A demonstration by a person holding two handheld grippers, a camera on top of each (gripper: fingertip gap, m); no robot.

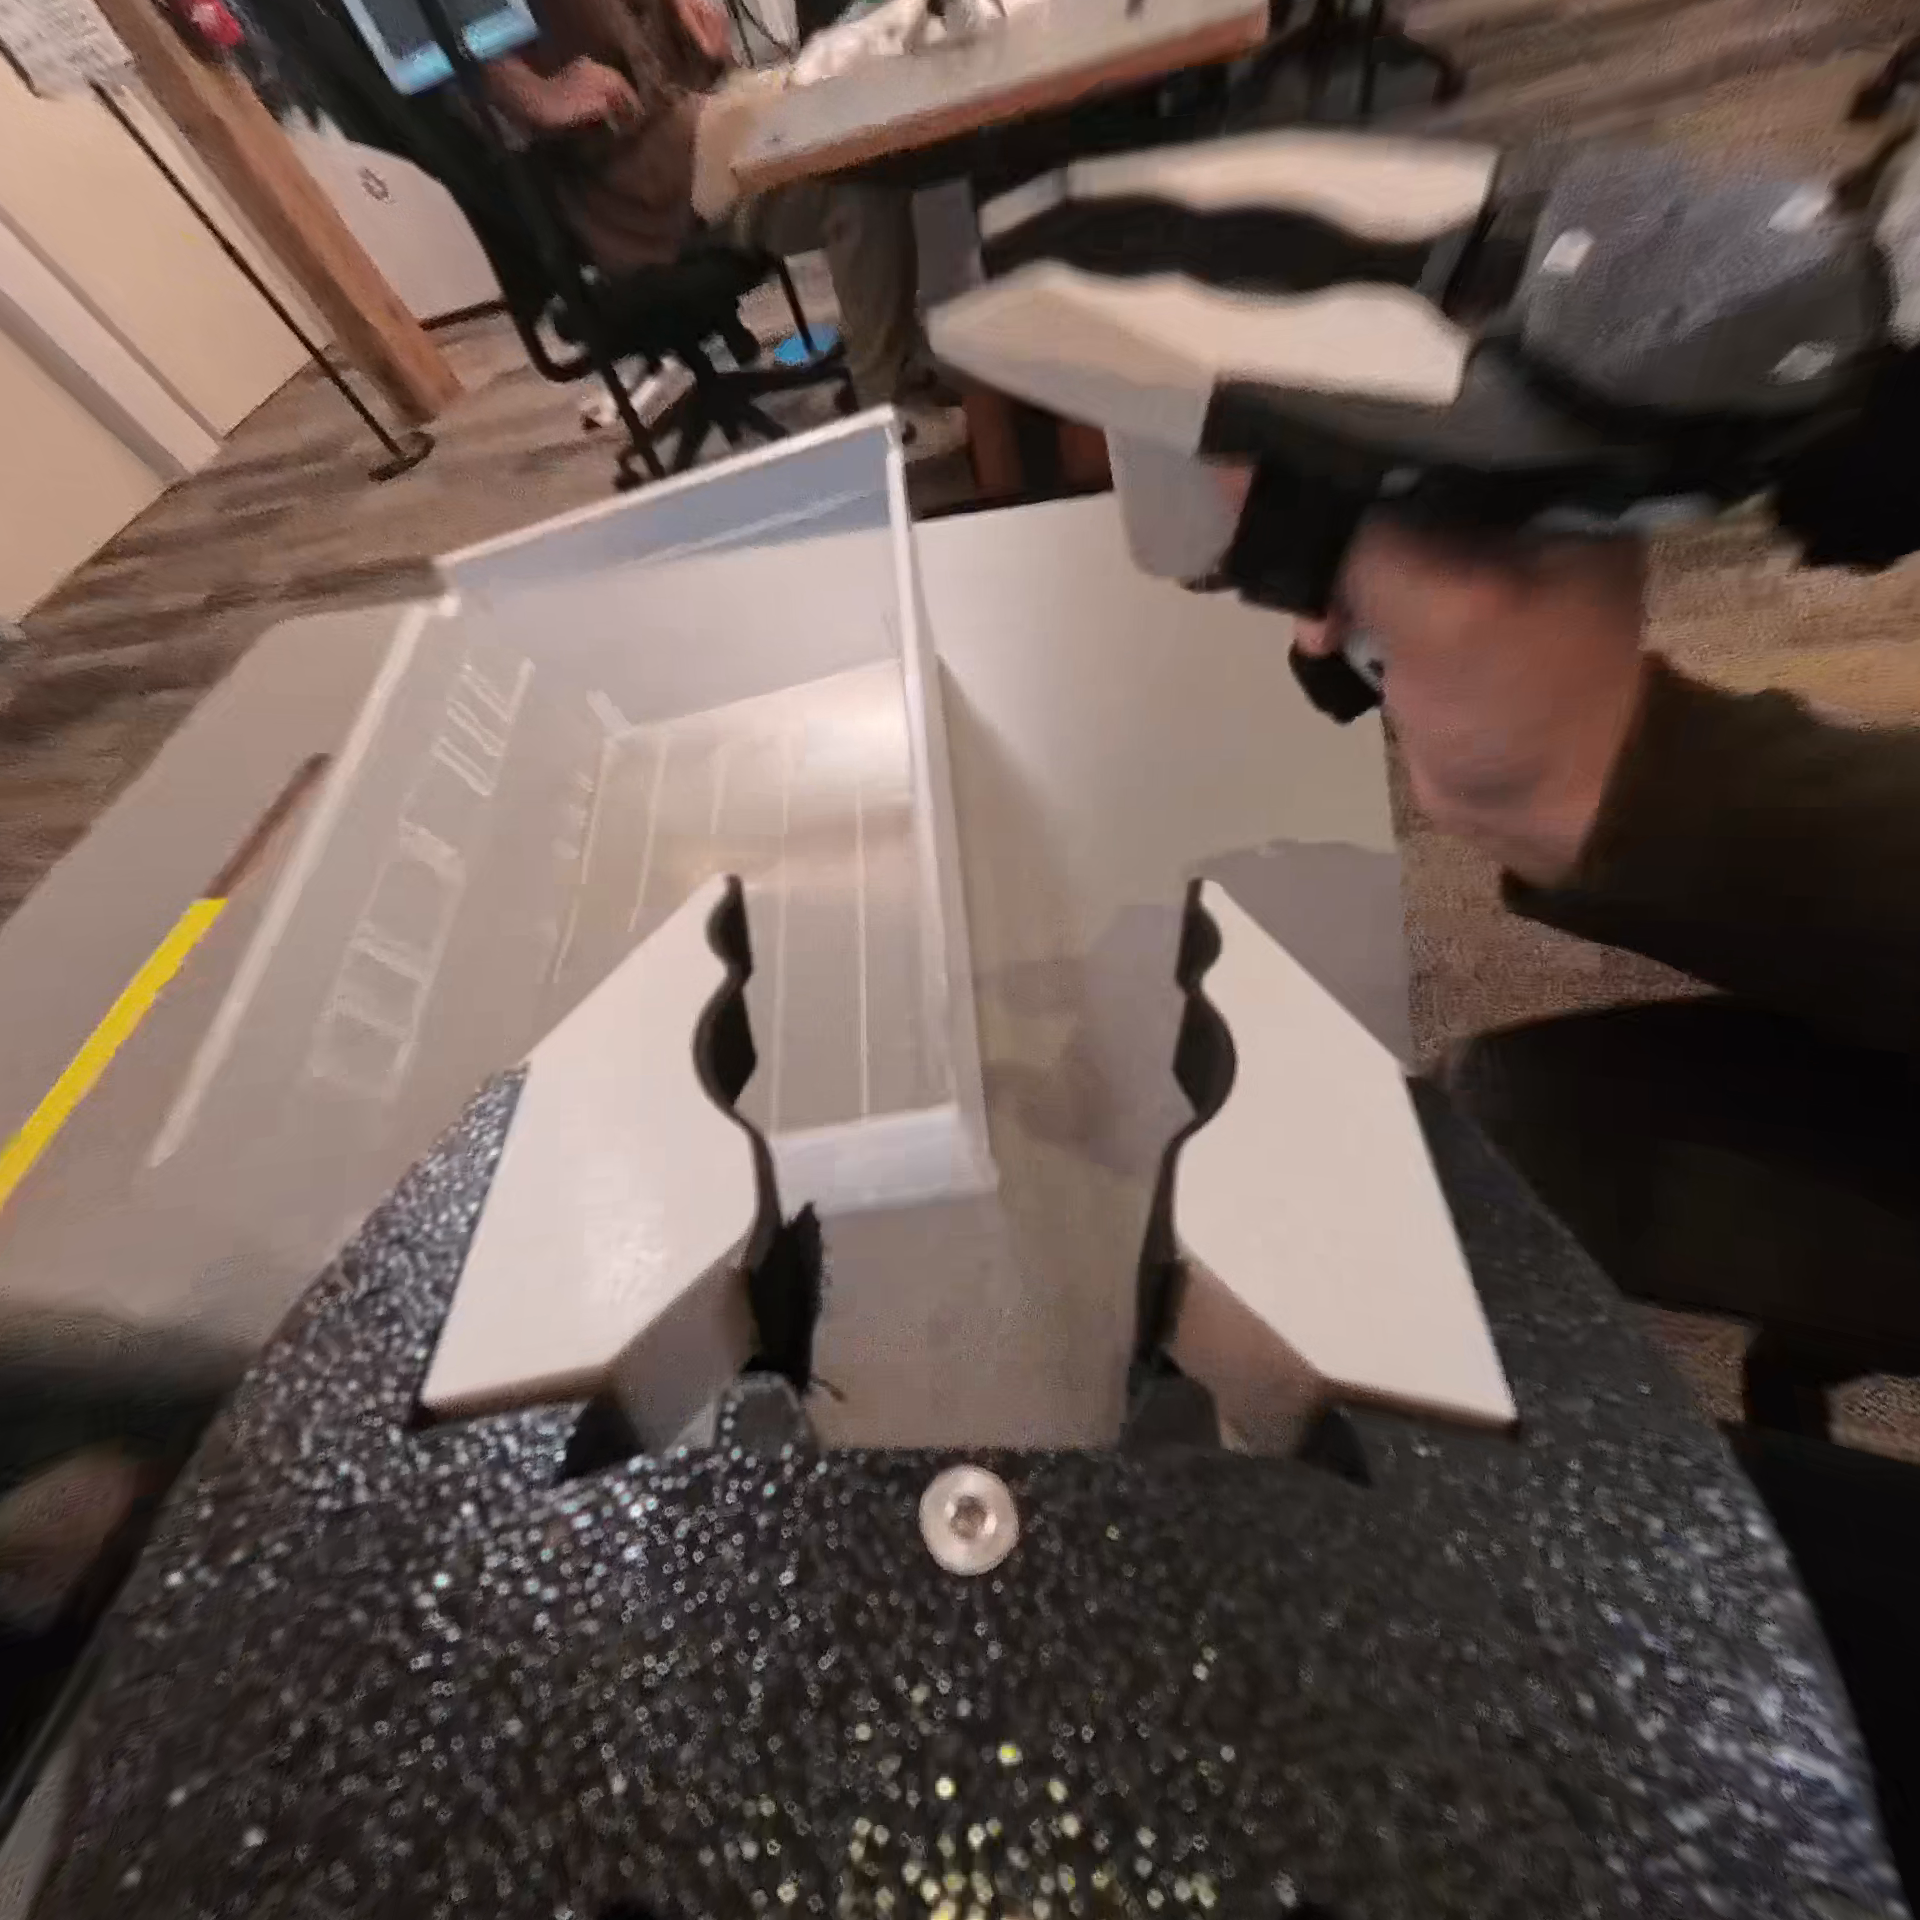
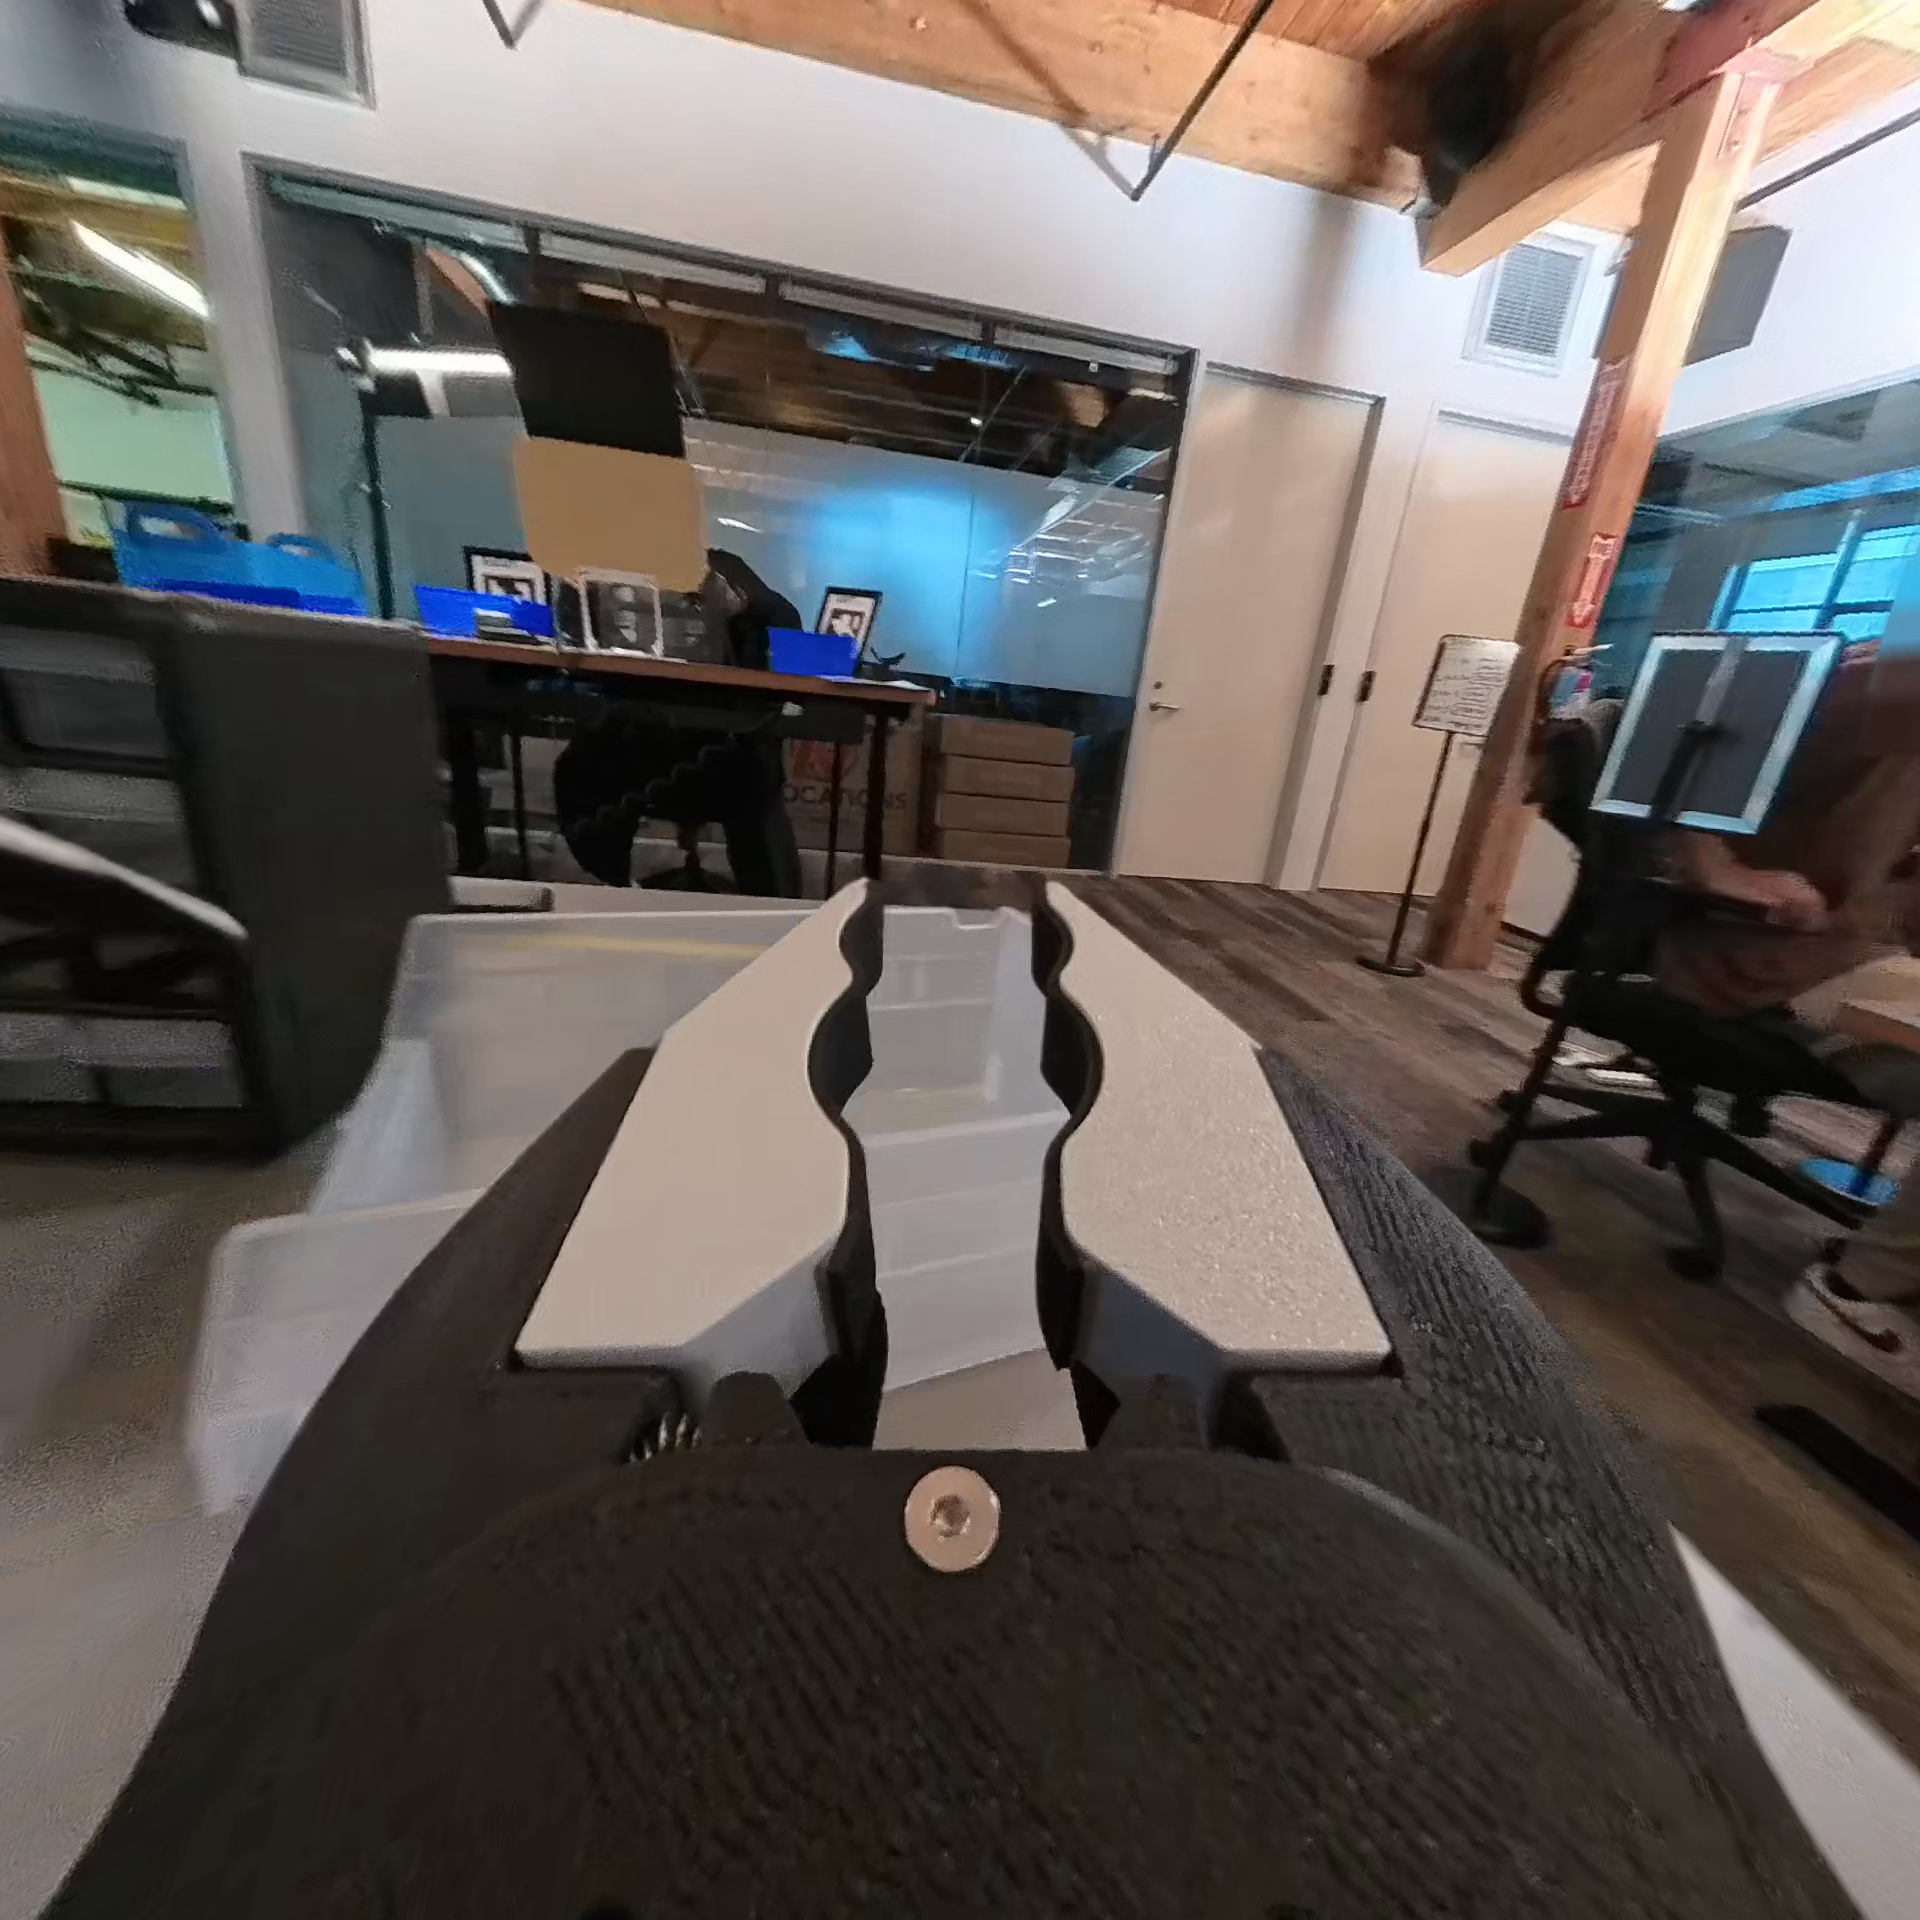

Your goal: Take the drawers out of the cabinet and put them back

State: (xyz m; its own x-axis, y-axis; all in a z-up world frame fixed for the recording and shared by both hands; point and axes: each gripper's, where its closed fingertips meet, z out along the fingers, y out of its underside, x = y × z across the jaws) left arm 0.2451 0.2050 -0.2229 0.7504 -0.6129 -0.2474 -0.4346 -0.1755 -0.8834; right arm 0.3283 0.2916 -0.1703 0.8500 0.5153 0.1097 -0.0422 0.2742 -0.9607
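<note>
Left gripper (image 1: 961, 914) and right gripper (image 2: 956, 914) (both gaping, empty) above clear drawer (image 1: 665, 790).

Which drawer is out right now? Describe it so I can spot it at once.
Start at the white tabletop. On it, ahead of the open left gripper, lies a clear plastic drawer, empty. Its see-through walls set it apart from the dark cabinet beside it.

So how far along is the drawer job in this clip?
Done: one clear drawer is out, lying on the white surface. In hand: nothing; the left gripper is open above it, the right gripper open with nothing between its fingers. Left: the dark cabinet beside it still needs this drawer back; other drawers can't be judged.
</note>
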